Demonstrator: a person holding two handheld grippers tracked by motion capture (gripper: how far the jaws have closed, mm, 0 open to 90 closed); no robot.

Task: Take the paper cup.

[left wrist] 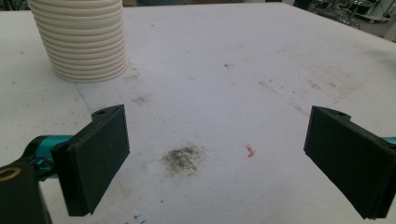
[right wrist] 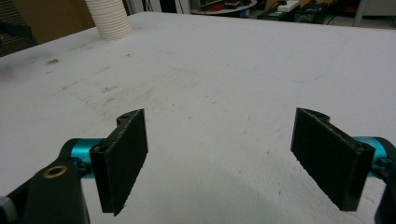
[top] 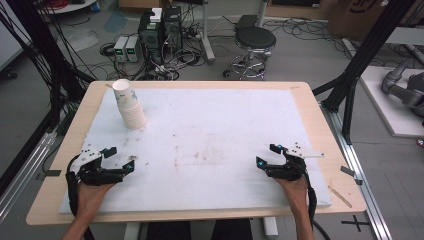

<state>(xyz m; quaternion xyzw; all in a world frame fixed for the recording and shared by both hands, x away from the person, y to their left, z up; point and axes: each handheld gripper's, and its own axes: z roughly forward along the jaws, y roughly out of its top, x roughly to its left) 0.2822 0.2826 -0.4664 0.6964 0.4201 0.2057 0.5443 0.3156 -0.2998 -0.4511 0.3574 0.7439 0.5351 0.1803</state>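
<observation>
**Operator:** High view first: I'm looking at the stack of paper cups (top: 129, 106), which is leaning a little on the white foam mat (top: 215, 125) near the mat's far left corner. I'm holding the left gripper (top: 119, 159) on the near side of the stack, well apart from it, with its jaws spread and nothing between them. The right gripper (top: 266, 155) is sitting far across the mat from the stack, low on the surface, jaws also apart and empty.

**Observer:** And the left gripper view?

**Operator:** Left gripper view is giving me the ribbed base of the stack of paper cups (left wrist: 85, 42) standing beyond my left jaw, clear of it. The left gripper (left wrist: 217, 154) is gaping wide over a dark smudge (left wrist: 183, 159) and a small red mark (left wrist: 250, 150) on the mat (left wrist: 261, 56), both nearer to me than the stack.

**Observer:** Right gripper view?

**Operator:** Right gripper view is showing the stack of paper cups (right wrist: 109, 19) far off, well past my left jaw. The right gripper (right wrist: 219, 154) is standing open over bare mat (right wrist: 233, 65), gripping nothing.
</observation>
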